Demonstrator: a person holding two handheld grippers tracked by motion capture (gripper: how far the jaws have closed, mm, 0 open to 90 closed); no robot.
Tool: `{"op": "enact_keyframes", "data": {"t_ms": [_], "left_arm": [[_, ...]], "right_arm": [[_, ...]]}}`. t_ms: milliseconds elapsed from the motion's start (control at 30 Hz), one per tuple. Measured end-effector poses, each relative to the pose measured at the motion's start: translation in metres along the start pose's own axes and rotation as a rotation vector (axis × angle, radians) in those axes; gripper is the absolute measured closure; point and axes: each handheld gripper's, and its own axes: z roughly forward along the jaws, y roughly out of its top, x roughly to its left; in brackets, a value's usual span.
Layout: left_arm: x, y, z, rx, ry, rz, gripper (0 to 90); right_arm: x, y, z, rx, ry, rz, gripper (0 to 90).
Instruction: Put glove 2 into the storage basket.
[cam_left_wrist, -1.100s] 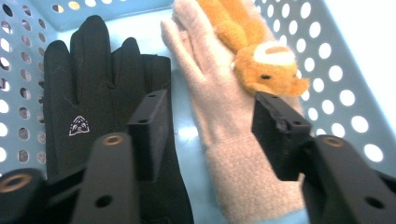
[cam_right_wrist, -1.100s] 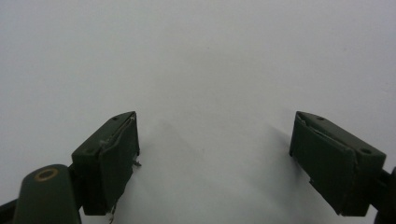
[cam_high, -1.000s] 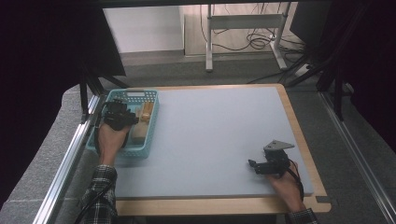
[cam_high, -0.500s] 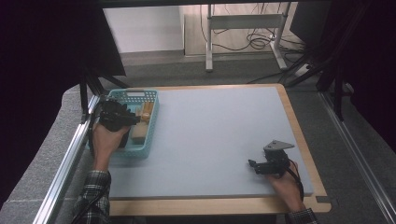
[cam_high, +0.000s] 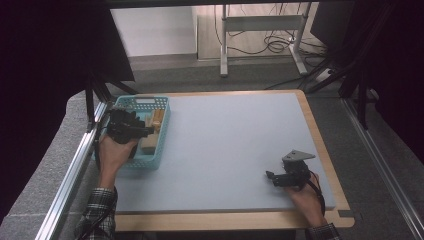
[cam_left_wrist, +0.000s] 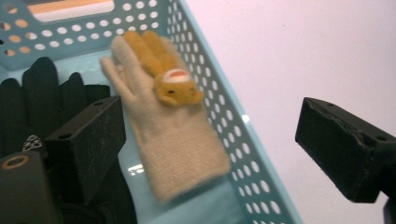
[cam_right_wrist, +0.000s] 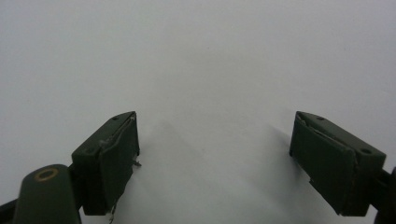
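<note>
Your beige glove (cam_left_wrist: 164, 122), with an orange animal face sewn on its back, lies flat inside the teal perforated basket (cam_high: 162, 136) at the table's near-left area, against the basket's right wall; a black glove (cam_left_wrist: 44, 95) lies just beside it. No brand, label or writing can be read on either glove or on the basket. Your left gripper (cam_left_wrist: 219, 149) hangs over the basket with its jaws spread wide, one inside the basket beside the beige glove, the other outside over the grey mat (cam_high: 240, 145). Your right gripper (cam_high: 286, 177) rests near the mat's near-right corner, jaws apart and holding nothing.
</note>
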Motion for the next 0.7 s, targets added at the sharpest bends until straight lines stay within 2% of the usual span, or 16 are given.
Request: {"op": "enact_keyframes", "data": {"t_ms": [467,700], "left_arm": [[-0.030,0.001,-0.002,-0.019,-0.044,0.064,6.6],[-0.045,0.001,0.001,-0.008,-0.057,0.116,4.9]], "right_arm": [[0.000,0.000,0.000,0.000,0.000,0.000,15.2],[0.000,0.000,0.000,0.000,0.000,0.000,15.2]]}}
